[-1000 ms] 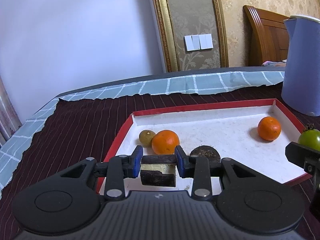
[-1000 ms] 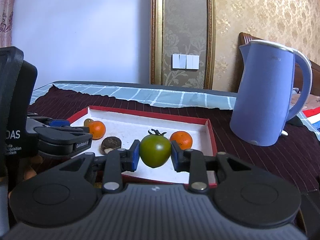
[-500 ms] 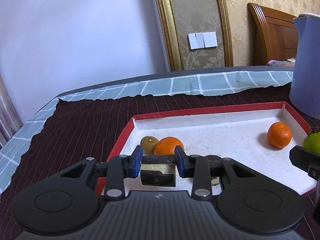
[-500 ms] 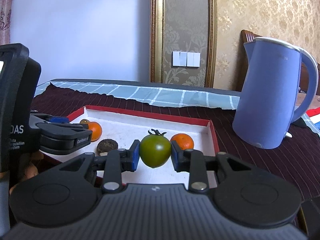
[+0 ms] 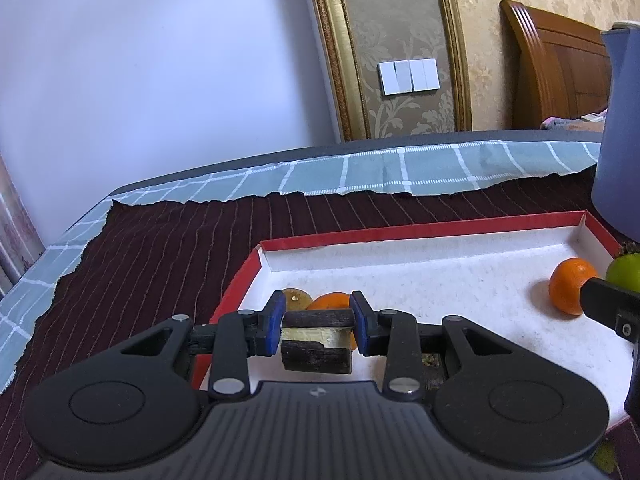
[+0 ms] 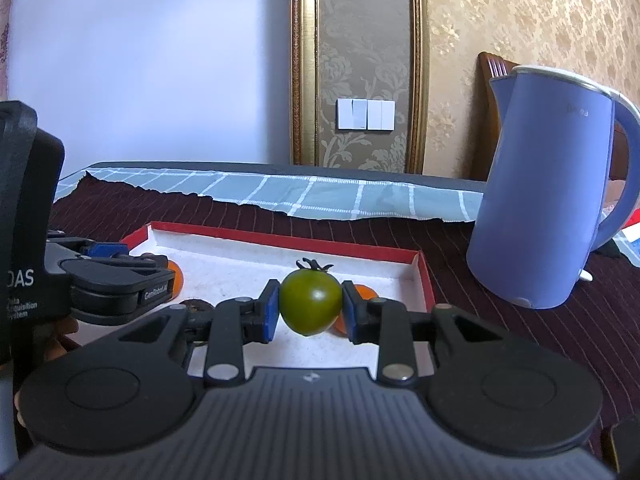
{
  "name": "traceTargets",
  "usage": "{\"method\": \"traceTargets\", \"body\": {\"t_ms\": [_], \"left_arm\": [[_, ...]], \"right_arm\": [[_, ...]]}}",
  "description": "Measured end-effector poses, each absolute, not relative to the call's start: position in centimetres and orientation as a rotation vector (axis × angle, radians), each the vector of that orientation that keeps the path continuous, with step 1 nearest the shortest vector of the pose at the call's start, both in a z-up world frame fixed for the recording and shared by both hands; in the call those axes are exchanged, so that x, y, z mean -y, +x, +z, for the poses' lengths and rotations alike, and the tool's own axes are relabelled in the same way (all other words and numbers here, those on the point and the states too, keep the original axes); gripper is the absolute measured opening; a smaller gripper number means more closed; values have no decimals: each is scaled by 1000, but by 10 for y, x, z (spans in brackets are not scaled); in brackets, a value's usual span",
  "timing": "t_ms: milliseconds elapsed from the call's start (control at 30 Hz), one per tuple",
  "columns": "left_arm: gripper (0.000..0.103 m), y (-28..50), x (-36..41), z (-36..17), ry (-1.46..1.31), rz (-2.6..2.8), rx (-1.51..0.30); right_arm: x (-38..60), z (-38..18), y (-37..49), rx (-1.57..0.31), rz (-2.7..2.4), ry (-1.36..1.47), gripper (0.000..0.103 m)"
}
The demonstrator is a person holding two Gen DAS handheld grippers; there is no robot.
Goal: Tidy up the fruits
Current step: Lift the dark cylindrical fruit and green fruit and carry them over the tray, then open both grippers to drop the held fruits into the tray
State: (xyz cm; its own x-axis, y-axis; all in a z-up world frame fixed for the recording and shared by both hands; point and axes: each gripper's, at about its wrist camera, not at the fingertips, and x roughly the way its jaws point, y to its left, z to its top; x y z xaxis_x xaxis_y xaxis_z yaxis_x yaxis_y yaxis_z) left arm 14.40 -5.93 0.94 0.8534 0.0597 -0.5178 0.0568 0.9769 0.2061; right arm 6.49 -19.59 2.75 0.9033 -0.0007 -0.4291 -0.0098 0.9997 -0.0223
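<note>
- the green tomato, stalk up, sits clamped between the blue pads of the right tongs, held above the near edge of the red-rimmed tray.
- the left tongs are clamped on a dark-skinned chunk with a pale yellow middle; what fruit it is i cannot tell. it hangs over the tray's near left corner.
- step in hand, as i judge it: carrying both pieces in over the tray to set them down.
- to do it well: keep both grips firm until each piece is low over bare white floor, then part the pads gently so the round tomato does not roll.
- aim the tomato for the open middle, clear of the orange just behind the right tongs' finger.
- set the chunk down short of the orange and the small brownish fruit right behind it, so nothing gets knocked.
- keep the two tongs apart from each other; they are near neighbours over the same tray.
- count in the tray: two oranges, the second at the far right; one small brownish fruit; one dark round thing, mostly hidden.
- held: one tomato, one chunk.
- beside the tray on the dark striped cloth: one blue kettle.
</note>
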Motion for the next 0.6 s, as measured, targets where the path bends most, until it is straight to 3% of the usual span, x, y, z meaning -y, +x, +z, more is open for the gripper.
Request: {"method": "traceTargets", "body": {"t_ms": [600], "left_arm": [[34,163,61,14,186,-6,-533]], "right_arm": [[202,26,101,-463,-34,-22,30]]}}
